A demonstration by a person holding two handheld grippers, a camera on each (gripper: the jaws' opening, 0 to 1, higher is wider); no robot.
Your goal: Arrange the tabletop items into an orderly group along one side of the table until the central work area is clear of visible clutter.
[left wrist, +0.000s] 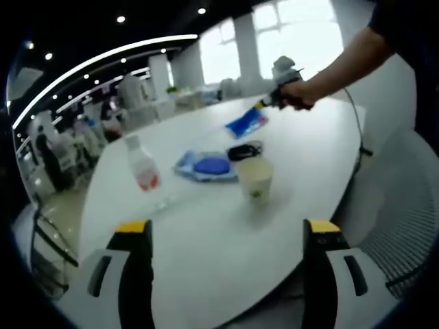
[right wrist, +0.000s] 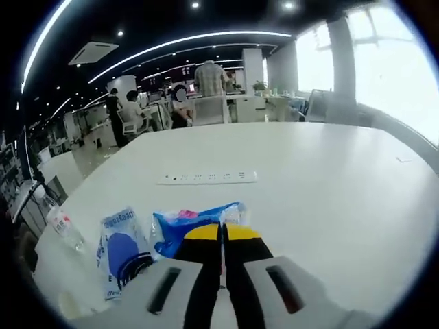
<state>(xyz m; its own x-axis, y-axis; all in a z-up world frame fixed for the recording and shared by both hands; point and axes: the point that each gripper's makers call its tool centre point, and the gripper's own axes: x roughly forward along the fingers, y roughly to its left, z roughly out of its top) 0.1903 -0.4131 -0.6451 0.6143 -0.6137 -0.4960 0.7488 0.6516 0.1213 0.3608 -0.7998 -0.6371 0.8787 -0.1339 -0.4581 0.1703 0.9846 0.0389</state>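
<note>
White worktop (left wrist: pixel 226 260): my right hand-held gripper (right wrist: pixel 221 236) clamps the blue packet (right wrist: pixel 180 226) for relocation; left hand-held gripper (left wrist: pixel 230 236) gapes, idle.

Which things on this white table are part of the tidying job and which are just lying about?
Part of the job:
clear plastic bottle with red label
pale paper cup
flat blue-and-white packet
small black object
blue snack packet, pinched by the right gripper

Just there:
white power strip
office chairs
</note>
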